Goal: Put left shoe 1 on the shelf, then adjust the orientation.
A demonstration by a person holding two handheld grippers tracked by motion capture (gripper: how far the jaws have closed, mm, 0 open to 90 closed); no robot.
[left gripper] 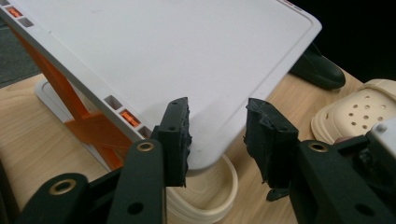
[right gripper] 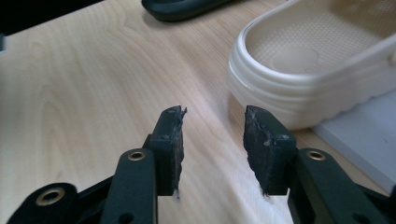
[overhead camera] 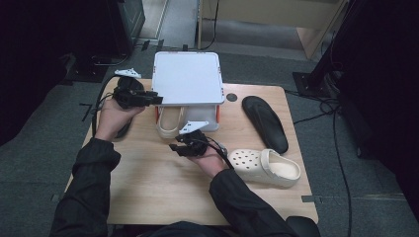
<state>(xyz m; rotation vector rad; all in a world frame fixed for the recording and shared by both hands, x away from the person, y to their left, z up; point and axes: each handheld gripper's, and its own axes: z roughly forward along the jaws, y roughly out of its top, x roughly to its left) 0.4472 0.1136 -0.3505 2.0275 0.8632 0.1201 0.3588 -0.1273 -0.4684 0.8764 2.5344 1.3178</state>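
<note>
- The table [overhead camera: 148,187] takes up most of the lower half of the high view, light wood, with grey floor all round it.
- The white rack [overhead camera: 187,79] sits at upper centre, flat white top on orange legs. In the left gripper view its near corner [left gripper: 205,154] hangs right between the jaws.
- A black shoe [overhead camera: 265,122] lies at right of centre, slanting down toward the right, well apart from both grippers.
- One cream clog [overhead camera: 266,167] lies at lower right on the table, just beside the right hand.
- The other clog [overhead camera: 169,123] is tucked under the rack at centre, toe end sticking out toward the bottom of the frame. In the right gripper view it sits at upper right [right gripper: 317,70], ahead of the jaws and off to the right, not between them.
- The left gripper [overhead camera: 157,100] is at the rack's left front corner, jaws apart on either side of that corner; one pad looks right up against the edge, the other stands clear. So released.
- The right gripper [overhead camera: 174,147] is just below the tucked clog, near it but apart, jaws spread over bare table, nothing in them.
</note>
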